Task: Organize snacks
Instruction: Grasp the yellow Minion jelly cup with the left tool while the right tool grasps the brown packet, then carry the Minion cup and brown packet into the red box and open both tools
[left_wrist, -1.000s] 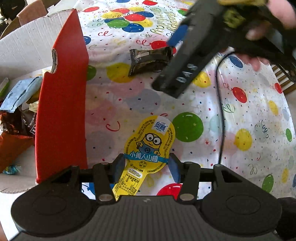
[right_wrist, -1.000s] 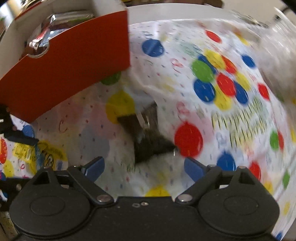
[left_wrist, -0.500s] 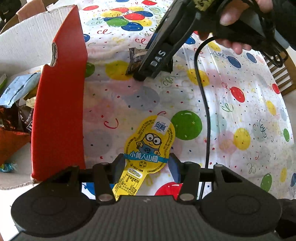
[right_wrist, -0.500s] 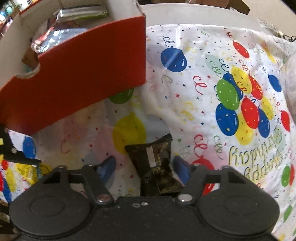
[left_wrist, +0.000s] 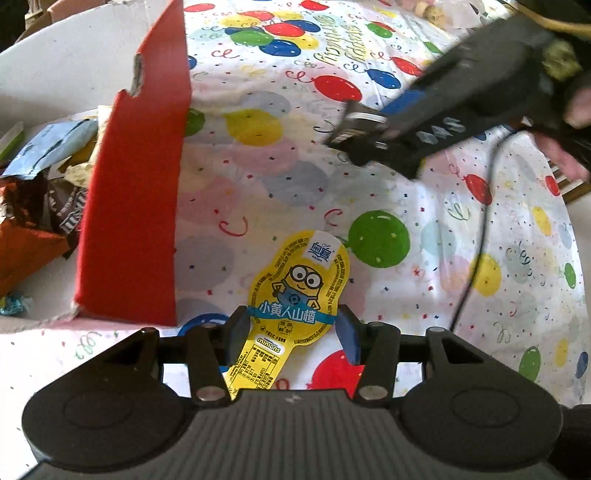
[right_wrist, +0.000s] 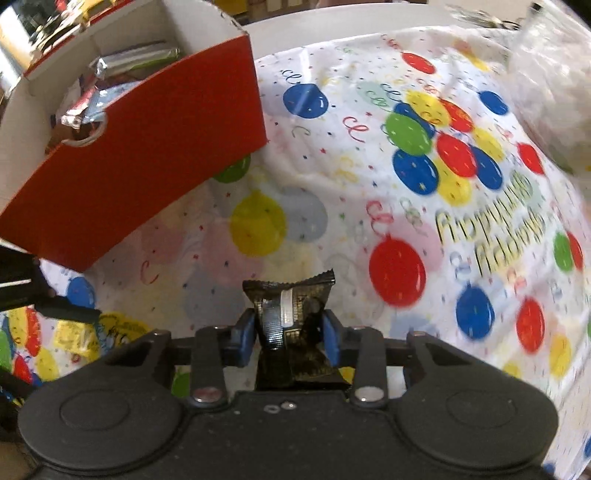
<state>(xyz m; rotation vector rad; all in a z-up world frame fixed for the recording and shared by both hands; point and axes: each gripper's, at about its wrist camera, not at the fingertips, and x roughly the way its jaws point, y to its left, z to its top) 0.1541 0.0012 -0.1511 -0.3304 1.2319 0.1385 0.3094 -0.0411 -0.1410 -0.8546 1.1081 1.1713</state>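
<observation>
My left gripper (left_wrist: 291, 326) is shut on a yellow Minions snack pack (left_wrist: 301, 284) and holds it over the balloon tablecloth, just right of the red cardboard box (left_wrist: 136, 206). My right gripper (right_wrist: 288, 334) is shut on a black snack packet (right_wrist: 291, 306), lifted above the cloth. In the left wrist view the right gripper (left_wrist: 373, 140) carries the black packet (left_wrist: 360, 123) at upper right. The red box (right_wrist: 147, 147) lies at upper left in the right wrist view, with several wrapped snacks (right_wrist: 96, 88) inside.
The box interior in the left wrist view holds a blue packet (left_wrist: 48, 151) and brown wrappers (left_wrist: 33, 229). A black cable (left_wrist: 476, 258) hangs from the right gripper across the cloth. A clear plastic bag (right_wrist: 550, 70) sits at the far right.
My right gripper closed on the black packet and lifted it off the cloth, moving right in the left wrist view. My left gripper kept hold of the Minions pack and edged nearer the box.
</observation>
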